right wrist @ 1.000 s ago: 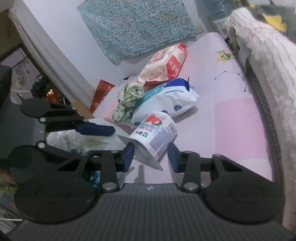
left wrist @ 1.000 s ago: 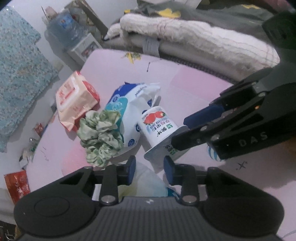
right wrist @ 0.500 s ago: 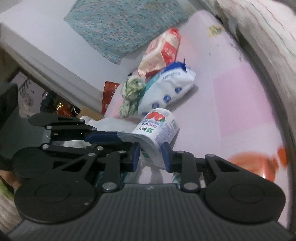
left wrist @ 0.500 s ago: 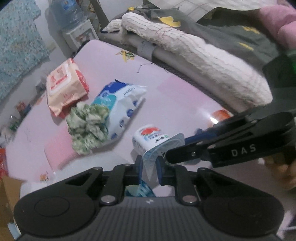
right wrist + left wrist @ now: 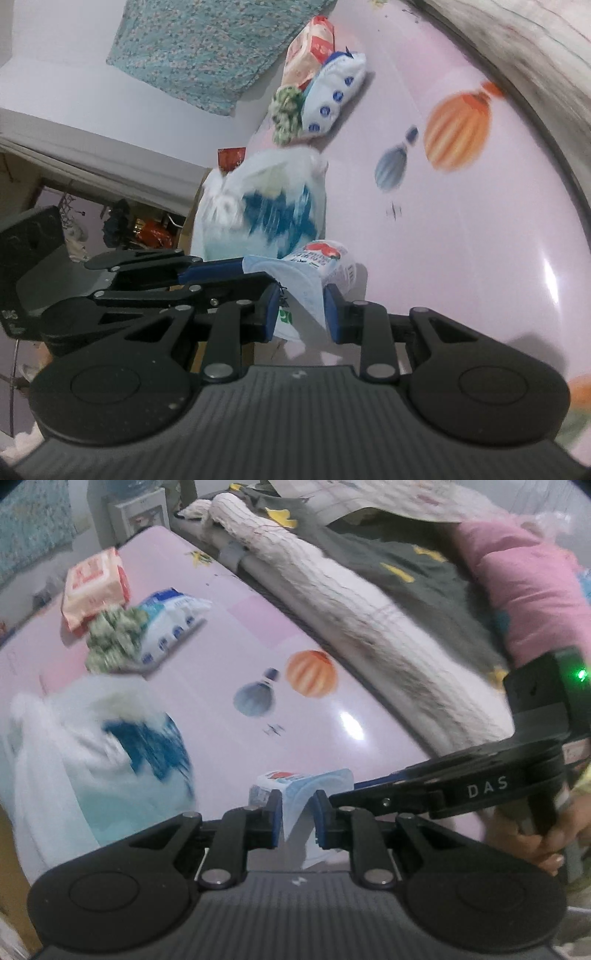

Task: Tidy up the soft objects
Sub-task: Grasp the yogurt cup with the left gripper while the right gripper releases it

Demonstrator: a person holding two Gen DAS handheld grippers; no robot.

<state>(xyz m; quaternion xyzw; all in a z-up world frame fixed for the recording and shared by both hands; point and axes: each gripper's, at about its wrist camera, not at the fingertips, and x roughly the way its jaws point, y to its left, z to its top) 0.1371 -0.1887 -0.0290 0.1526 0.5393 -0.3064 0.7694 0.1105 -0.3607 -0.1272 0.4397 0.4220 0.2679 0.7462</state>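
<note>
A white yogurt cup [image 5: 295, 786] with a strawberry label is held above the pink table [image 5: 229, 657]. My left gripper [image 5: 297, 818] is shut on its foil lid edge. My right gripper [image 5: 301, 314] is shut on the same cup [image 5: 321, 266] from the other side, and shows in the left wrist view [image 5: 424, 794] at the right. A white plastic bag [image 5: 92, 746] with blue print stands on the table at the left, also in the right wrist view [image 5: 266, 210]. Farther off lie a green scrunchie [image 5: 110, 642], a blue-white tissue pack [image 5: 170, 620] and an orange-pink wipes pack [image 5: 94, 587].
A rolled white towel [image 5: 351, 602], dark clothes [image 5: 406, 554] and a pink cloth [image 5: 524, 587] lie along the table's right side. Balloon prints [image 5: 310, 672] mark the table. A teal patterned cloth [image 5: 207, 48] hangs on the wall.
Both grippers have closed on the yogurt cup and lifted it, drawing back from the pile. The white plastic bag has come into view at the left.
</note>
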